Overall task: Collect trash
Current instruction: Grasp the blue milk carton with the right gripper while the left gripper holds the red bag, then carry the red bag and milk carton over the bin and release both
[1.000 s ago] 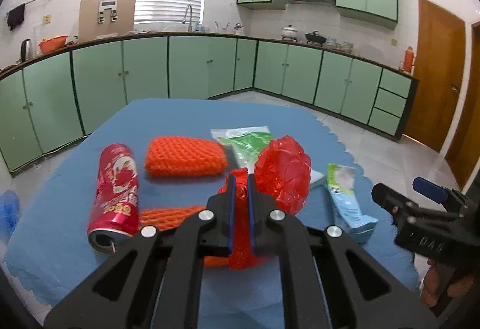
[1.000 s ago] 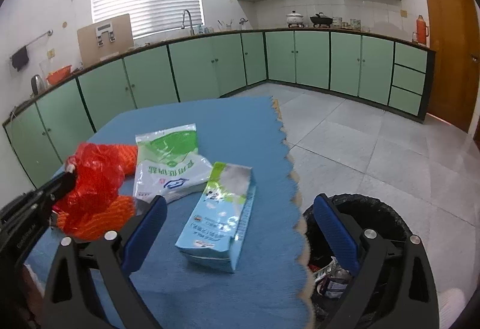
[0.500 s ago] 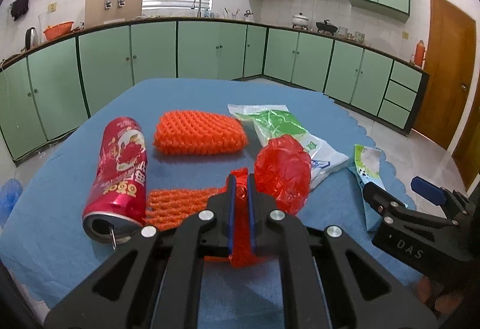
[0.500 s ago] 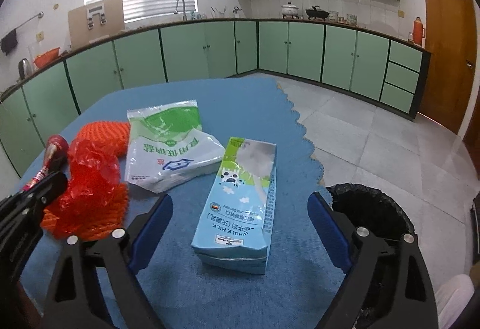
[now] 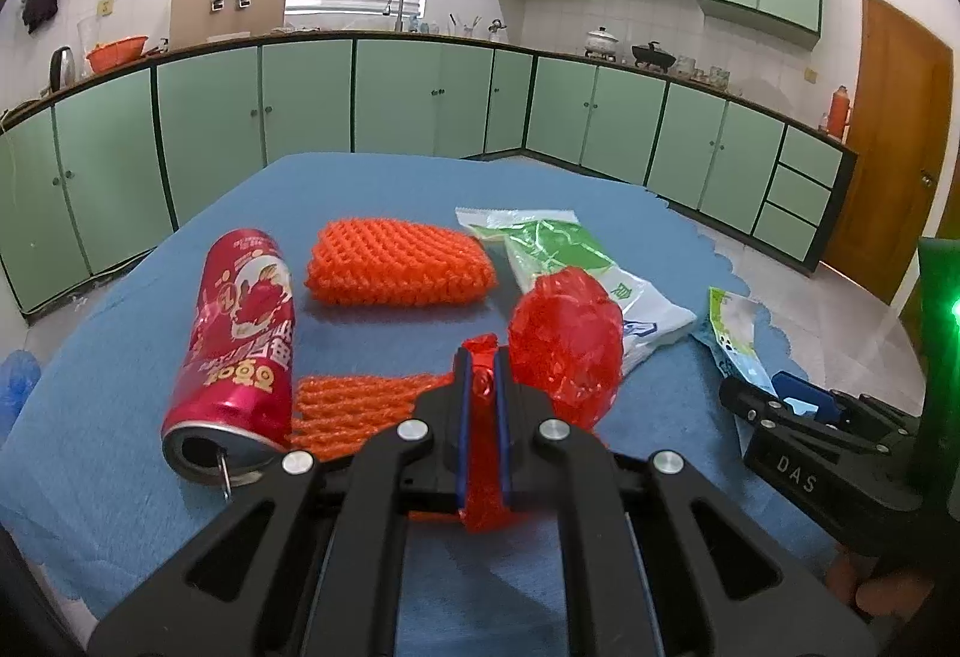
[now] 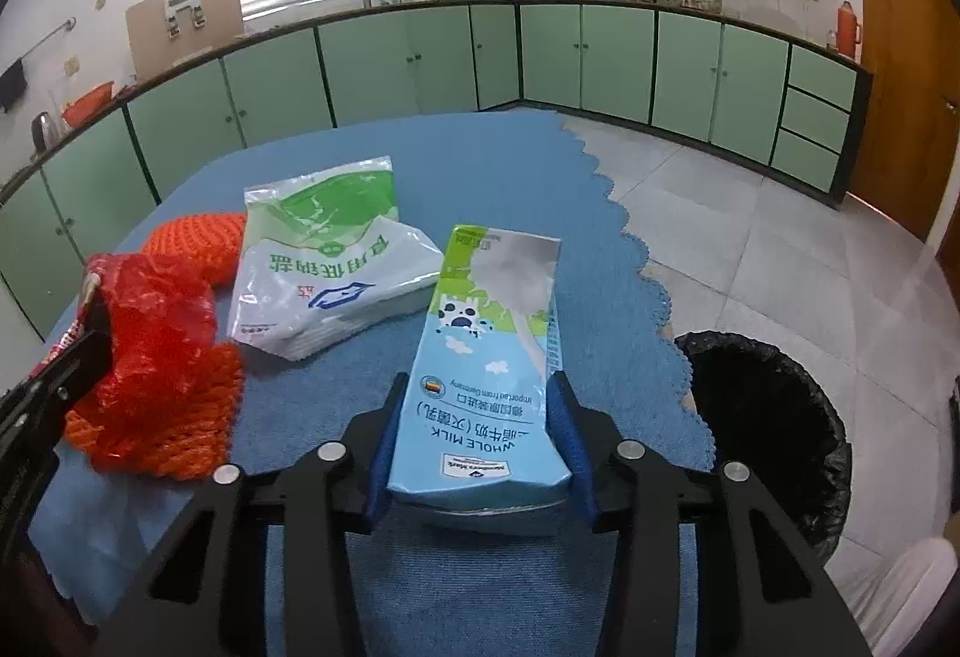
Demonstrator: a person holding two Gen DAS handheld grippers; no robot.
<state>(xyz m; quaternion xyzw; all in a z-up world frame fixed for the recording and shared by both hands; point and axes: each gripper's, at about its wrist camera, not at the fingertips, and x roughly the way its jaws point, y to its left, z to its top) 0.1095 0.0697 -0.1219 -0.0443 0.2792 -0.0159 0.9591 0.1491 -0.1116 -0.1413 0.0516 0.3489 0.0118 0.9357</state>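
My left gripper [image 5: 483, 357] is shut on a neck of a crinkled red plastic bag [image 5: 564, 351], whose bulge sits just right of the fingers; the bag [image 6: 162, 321] also shows at the left of the right wrist view. A light blue milk carton [image 6: 492, 345] lies flat on the blue tablecloth [image 6: 480, 165]. My right gripper [image 6: 477, 387] straddles its near end, jaws closing, with both blue pads against the carton's sides. The left wrist view shows the right gripper [image 5: 798, 405] at the carton [image 5: 735, 333].
A red drink can [image 5: 240, 339] lies on its side at the left. Two orange foam nets [image 5: 396, 267] [image 5: 354, 405] and a white and green plastic pouch [image 6: 324, 261] lie mid-table. A black-lined bin [image 6: 774, 417] stands on the floor beyond the table's right edge.
My right gripper has come down and forward over the milk carton, and its jaws have narrowed from wide open onto the carton's sides. The left gripper keeps its hold on the red bag.
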